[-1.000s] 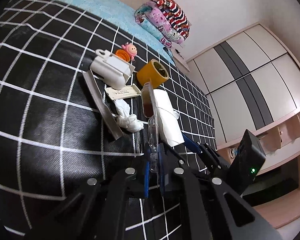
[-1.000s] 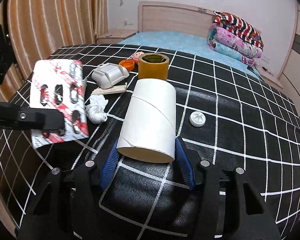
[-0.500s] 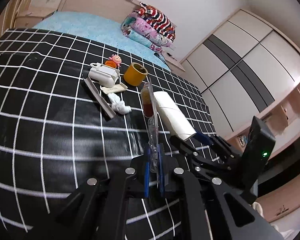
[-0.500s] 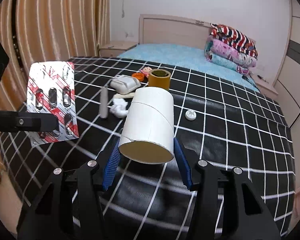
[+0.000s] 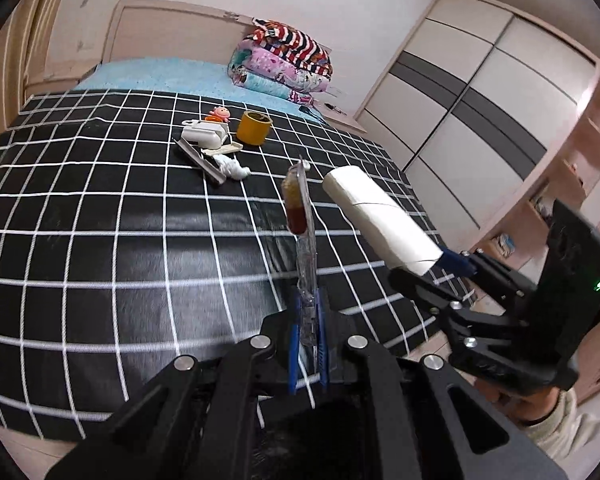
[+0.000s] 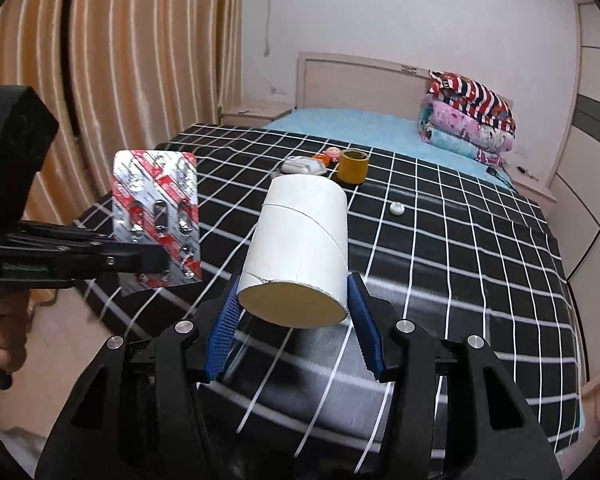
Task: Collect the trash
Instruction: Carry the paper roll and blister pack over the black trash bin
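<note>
We've got the left gripper (image 5: 308,320) clamping a blister pack (image 6: 156,216), right gripper (image 6: 294,332) squeezing a tube (image 6: 300,248) (both above the bed (image 6: 460,264)).

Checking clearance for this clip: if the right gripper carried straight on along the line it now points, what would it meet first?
Probably the black checked bedspread. The right gripper, jaws shut on the white cardboard tube, points slightly downward across the bed toward the yellow tape roll and white case. Depth is unclear; it might reach that cluster first.
</note>
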`<state>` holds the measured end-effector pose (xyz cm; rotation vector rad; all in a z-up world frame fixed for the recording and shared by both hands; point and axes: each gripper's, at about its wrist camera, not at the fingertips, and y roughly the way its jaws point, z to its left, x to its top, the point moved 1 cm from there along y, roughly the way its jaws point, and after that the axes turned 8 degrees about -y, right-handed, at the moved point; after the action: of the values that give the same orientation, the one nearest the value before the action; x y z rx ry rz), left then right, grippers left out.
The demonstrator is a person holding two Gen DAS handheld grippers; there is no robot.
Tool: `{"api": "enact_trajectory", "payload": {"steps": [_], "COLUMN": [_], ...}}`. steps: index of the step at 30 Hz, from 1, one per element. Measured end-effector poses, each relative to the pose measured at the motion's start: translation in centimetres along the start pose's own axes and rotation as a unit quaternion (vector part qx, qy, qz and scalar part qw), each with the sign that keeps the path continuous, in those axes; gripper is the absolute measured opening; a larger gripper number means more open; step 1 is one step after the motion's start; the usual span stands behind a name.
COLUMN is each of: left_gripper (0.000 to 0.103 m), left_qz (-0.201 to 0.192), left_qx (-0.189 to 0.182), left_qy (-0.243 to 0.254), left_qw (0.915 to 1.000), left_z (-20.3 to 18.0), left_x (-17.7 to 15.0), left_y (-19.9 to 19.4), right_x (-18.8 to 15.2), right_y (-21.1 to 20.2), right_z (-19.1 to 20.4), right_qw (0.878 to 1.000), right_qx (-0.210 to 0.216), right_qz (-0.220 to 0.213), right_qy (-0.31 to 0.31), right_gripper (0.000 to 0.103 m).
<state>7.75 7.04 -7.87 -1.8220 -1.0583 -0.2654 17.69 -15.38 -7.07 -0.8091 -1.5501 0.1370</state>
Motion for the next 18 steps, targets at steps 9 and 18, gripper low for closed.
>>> {"api": "enact_trajectory", "payload": {"steps": [9, 18], "left_gripper": [0.007, 0.007], "left_qz": [0.012, 0.054], "left_qx": [0.008, 0.011], "left_qy": [0.052, 0.077], "left_qw": [0.9985, 0.9955], "left_z": [-1.0, -0.4], "left_x": [-5.1, -9.8], "left_y": [-2.1, -1.5], "right_x": [-3.7, -8.5], "right_y": [-4.0, -4.6], "right_z": [2.5, 5.7], "right_qw": [0.999, 0.992], "right_qx": [0.037, 0.099], "right_qz": [0.008, 0.062], "right_qy": [-0.03, -0.041], "right_gripper": [0.052, 0.052]}}
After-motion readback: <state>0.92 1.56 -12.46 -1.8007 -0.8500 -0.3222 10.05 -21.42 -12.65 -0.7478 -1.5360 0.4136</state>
